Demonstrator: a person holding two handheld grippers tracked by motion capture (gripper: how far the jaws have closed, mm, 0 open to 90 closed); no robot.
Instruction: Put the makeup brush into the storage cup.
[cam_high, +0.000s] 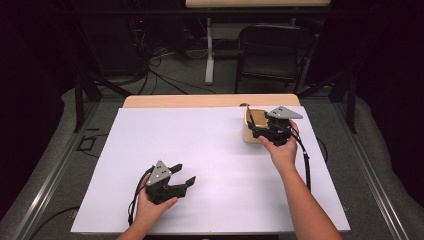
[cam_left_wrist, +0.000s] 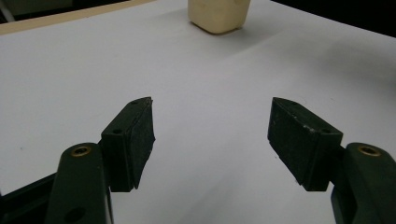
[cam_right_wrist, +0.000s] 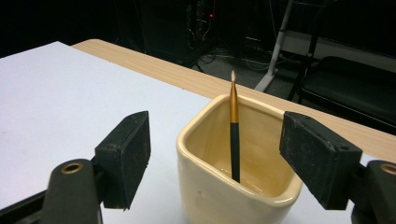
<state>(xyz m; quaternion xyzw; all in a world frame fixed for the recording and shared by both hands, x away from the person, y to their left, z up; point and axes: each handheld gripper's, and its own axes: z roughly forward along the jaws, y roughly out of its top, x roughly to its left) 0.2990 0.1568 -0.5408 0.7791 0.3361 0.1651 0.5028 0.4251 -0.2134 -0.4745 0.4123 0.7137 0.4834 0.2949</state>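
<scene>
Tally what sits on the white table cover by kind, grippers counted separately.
Cream cups: 1 — cup
Paintbrushes: 1 — brush, standing inside the cup
Grippers: 2 — left gripper, right gripper, both open
Total: 4

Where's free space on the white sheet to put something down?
Most of the white sheet is bare: the far-left stretch, the middle between the left gripper and the cup, and the near-right corner beside the right forearm. Crowded at the far right, where the open right gripper flanks the cup holding a brush.
</scene>
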